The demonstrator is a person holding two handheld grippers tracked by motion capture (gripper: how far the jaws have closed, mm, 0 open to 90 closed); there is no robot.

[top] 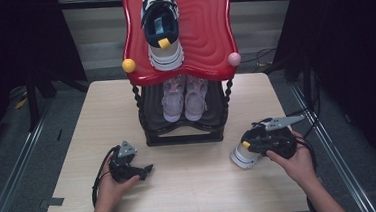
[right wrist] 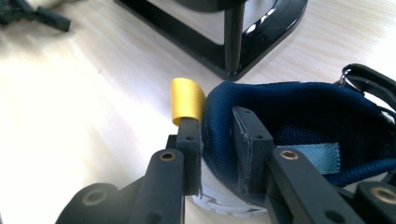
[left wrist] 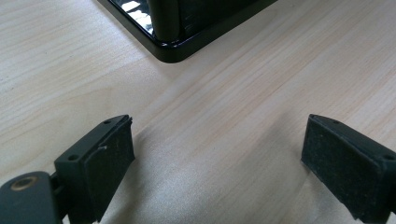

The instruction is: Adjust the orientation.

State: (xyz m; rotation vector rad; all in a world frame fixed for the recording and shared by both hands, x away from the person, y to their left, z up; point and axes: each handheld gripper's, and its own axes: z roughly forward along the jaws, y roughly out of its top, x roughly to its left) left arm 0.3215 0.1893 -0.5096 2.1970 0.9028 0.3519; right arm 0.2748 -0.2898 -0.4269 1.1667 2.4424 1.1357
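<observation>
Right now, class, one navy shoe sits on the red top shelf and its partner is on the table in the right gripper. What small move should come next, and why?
Probably lift the navy shoe clear of the table. The right gripper is shut on its heel collar beside the yellow loop, and its partner already sits on the red shelf with room alongside.

Bare tabletop (top: pixel 196 185) between both hands; shoe rack (top: pixel 185 131) just beyond.

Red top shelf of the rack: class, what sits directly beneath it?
Beneath the red top shelf, a pair of pink shoes stands on the black lower shelf, toes toward the camera. Their heels are hidden by the red shelf.
</observation>
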